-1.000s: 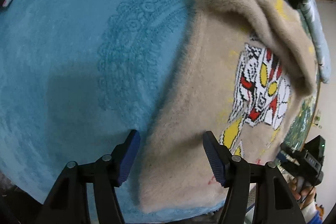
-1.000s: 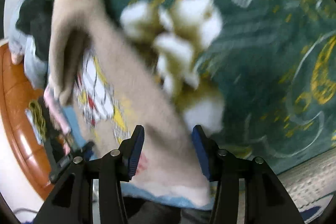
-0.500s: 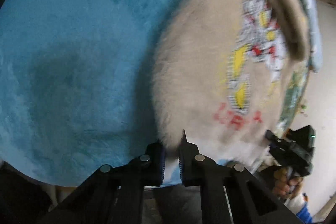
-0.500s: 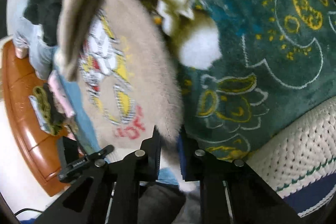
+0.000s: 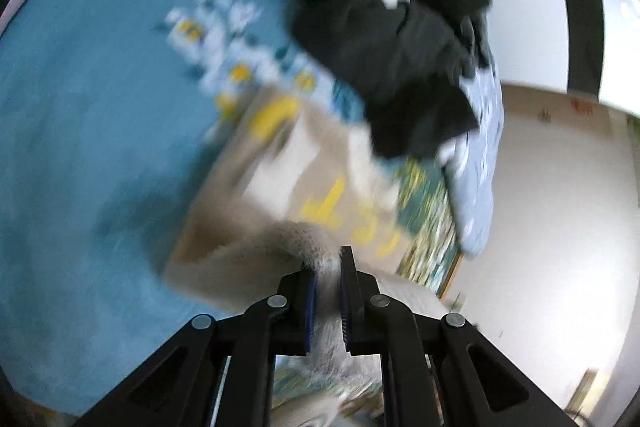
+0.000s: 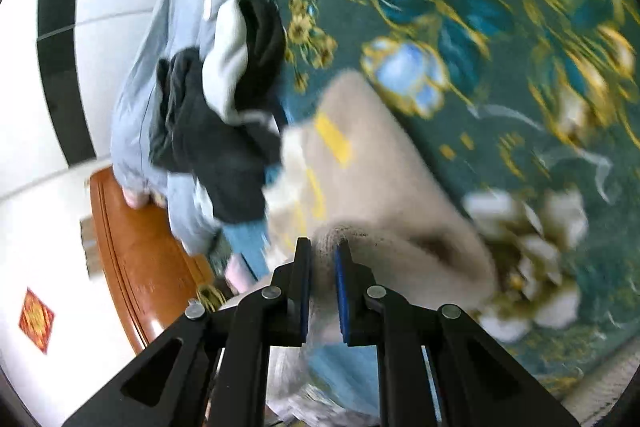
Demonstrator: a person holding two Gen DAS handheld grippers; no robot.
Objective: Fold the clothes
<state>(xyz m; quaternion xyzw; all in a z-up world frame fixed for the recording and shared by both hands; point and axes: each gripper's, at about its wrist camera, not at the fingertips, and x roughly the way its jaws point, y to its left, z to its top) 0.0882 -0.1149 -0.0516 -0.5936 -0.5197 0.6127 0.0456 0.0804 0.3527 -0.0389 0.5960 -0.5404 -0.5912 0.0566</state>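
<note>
LEFT: left gripper [image 5: 325,293] clenched on beige sweater [image 5: 280,179] hem, lower centre | RIGHT: right gripper [image 6: 322,287] likewise clamped on hem | RISK: thin fuzzy pinch may be slipped; dark clothes pile [image 5: 396,47], upper right, may be snagged.

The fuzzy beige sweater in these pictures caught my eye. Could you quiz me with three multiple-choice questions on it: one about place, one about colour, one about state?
1. What lies just beyond the fuzzy beige sweater?
A. a dark grey and white clothes pile
B. a wicker basket
C. a pair of shoes

2. Which colour are the blurred markings on it?
A. purple
B. yellow
C. black

3. How do the left gripper and right gripper stand?
A. both wide open
B. one open
C. both shut on it

Answers: 1 A, dark garments sit past its far edge. 2 B, yellow patches show through the blur. 3 C, beige knit is pinched between each pair of fingers.
</note>
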